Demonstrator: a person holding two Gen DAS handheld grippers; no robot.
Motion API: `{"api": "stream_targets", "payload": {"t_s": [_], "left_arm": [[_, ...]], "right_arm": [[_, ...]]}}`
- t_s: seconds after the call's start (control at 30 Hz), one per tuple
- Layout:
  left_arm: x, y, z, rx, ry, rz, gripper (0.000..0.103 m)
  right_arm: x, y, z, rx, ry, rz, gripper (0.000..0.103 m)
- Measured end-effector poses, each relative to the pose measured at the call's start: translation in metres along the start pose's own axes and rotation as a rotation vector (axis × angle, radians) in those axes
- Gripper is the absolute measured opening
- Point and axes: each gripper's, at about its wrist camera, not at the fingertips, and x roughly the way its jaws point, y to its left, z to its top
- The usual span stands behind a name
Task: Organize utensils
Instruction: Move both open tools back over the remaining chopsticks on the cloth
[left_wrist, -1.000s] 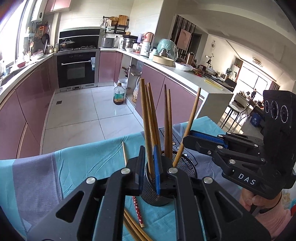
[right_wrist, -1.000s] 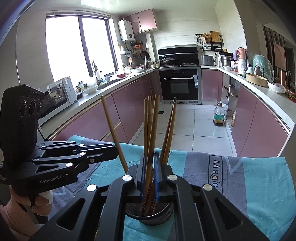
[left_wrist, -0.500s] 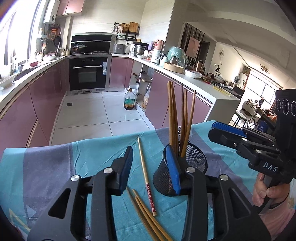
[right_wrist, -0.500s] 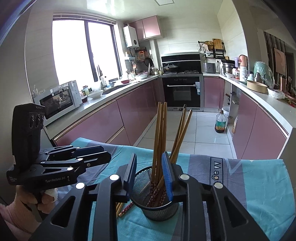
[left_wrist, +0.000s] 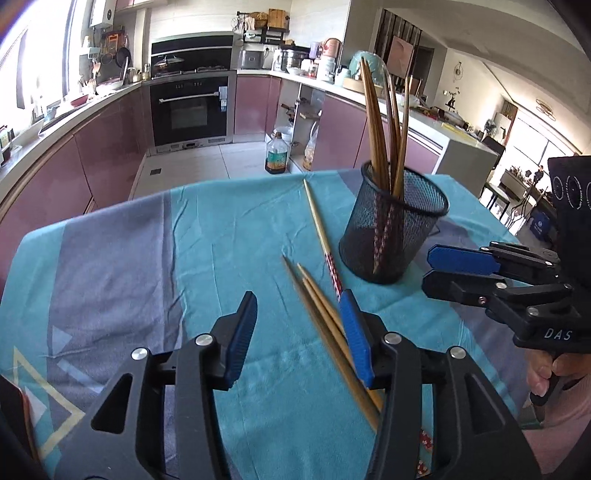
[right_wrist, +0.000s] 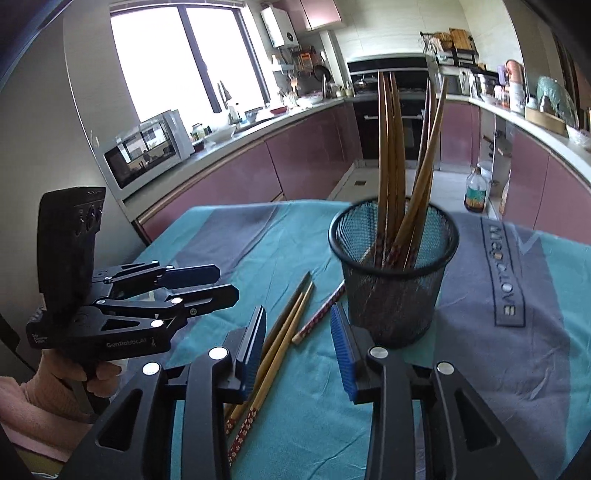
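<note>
A black mesh cup stands on the teal cloth with several wooden chopsticks upright in it. Loose chopsticks lie in a bundle on the cloth left of the cup, and a single one with a red patterned end lies closer to the cup. My left gripper hovers over the bundle, jaws opening, gripping nothing. My right gripper is low beside the cup, jaws opening; the bundle lies on the cloth below them, unpressed.
The teal and grey tablecloth ends at the far table edge, with tiled kitchen floor beyond. An oil bottle stands on that floor. A microwave sits on the counter at left. A hand holds the left gripper.
Both grippers were shut on chopsticks above the cup; they opened, released them into the cup, and drew back and down toward the loose chopsticks on the cloth.
</note>
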Motion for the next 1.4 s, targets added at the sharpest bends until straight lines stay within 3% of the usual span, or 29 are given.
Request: {"api": "stream_targets", "payload": {"t_s": [0.3, 0.73, 1.03, 1.4], "left_arm": [[0.031, -0.010, -0.031, 0.019, 0.101, -0.032, 0.046], [0.035, -0.008, -0.037, 0.001, 0.113, -0.057, 0.047], [0.034, -0.007, -0.037, -0.005, 0.109, -0.076, 0.047], [0.032, -0.014, -0.040, 0.009, 0.115, -0.087, 0.047]], "right_arm": [[0.038, -0.005, -0.013, 0.055, 0.095, -0.019, 0.031], [0.077, -0.002, -0.003, 0.119, 0.119, -0.120, 0.022], [0.066, -0.011, -0.012, 0.151, 0.128, -0.124, 0.006], [0.016, -0.003, -0.052, 0.116, 0.206, -0.045, 0.006]]}}
